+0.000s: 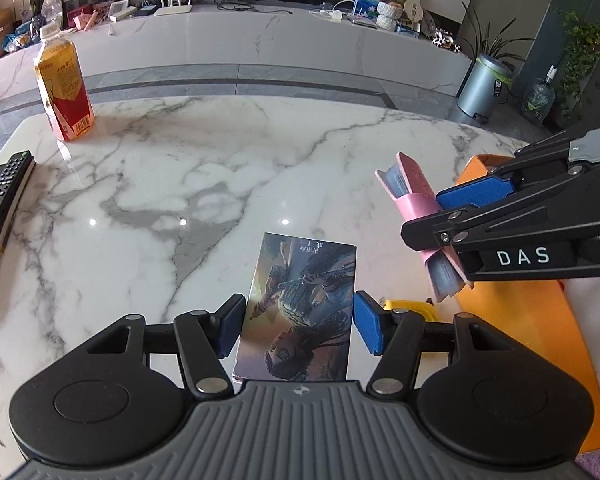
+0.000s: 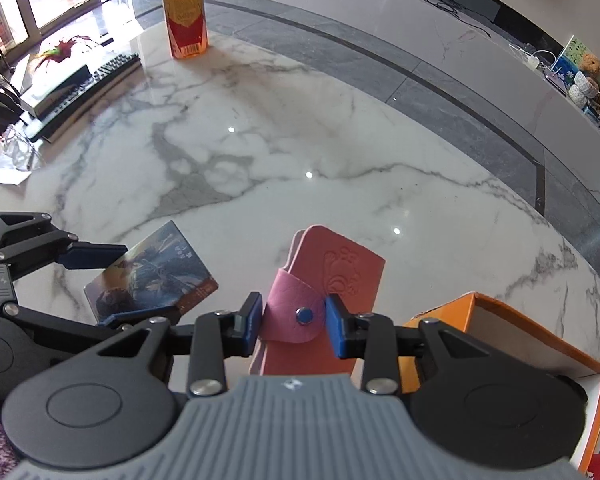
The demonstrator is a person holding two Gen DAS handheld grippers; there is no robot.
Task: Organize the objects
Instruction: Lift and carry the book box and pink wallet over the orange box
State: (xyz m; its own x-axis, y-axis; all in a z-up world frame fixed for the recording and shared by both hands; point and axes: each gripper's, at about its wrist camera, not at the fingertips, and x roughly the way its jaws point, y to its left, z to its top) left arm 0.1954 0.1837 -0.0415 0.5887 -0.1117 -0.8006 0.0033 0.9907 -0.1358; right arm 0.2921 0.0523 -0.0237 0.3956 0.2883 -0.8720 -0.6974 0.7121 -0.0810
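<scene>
My left gripper (image 1: 298, 328) is shut on an illustrated card pack (image 1: 304, 292), its blue pads pressed on the two long edges. The pack hangs just above the marble table (image 1: 180, 168). My right gripper (image 2: 294, 324) is shut on a pink snap-button card wallet (image 2: 340, 264), gripping it across the strap, and holds it clear of the table. The left wrist view shows the right gripper (image 1: 440, 216) at the right, with the wallet (image 1: 410, 180) and its card sleeves fanned out. In the right wrist view the left gripper (image 2: 112, 288) and the pack (image 2: 152, 276) sit at the lower left.
An open orange box (image 2: 500, 306) stands at the table's right edge, beside the right gripper. A bottle of tea (image 1: 64, 88) stands at the far left. A remote on a book (image 1: 4, 196) lies at the left edge. Something yellow (image 1: 412, 306) lies by the box.
</scene>
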